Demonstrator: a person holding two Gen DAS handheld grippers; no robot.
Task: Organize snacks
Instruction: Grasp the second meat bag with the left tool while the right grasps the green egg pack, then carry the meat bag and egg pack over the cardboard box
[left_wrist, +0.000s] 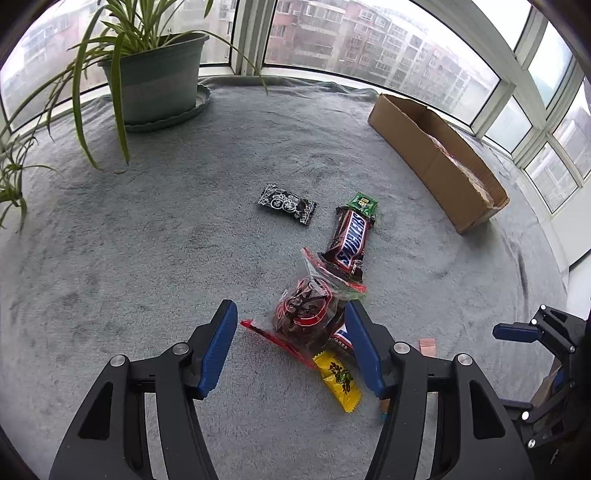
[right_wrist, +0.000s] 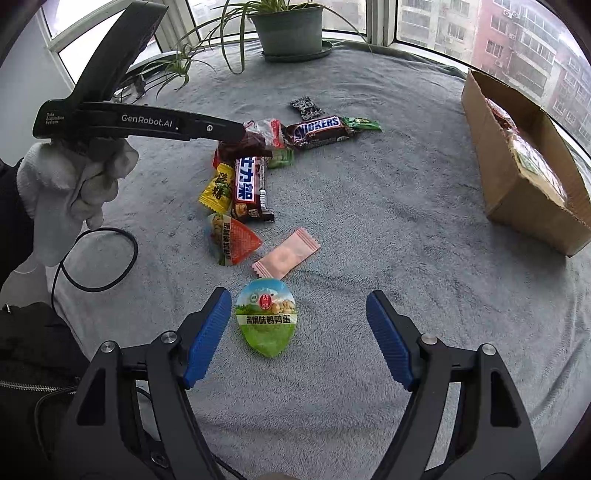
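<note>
Grey fleece blanket (left_wrist: 147, 258) — windows (left_wrist: 369, 40) behind

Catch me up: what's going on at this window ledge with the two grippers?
A person with a handheld gripper in each hand is sorting snacks scattered on a grey blanket. The left gripper, jaws open, hangs over a clear red-edged snack bag. The right gripper, also open, hangs over a green egg-shaped pack. Neither holds anything. A cardboard box to the right already holds some packets.
</note>
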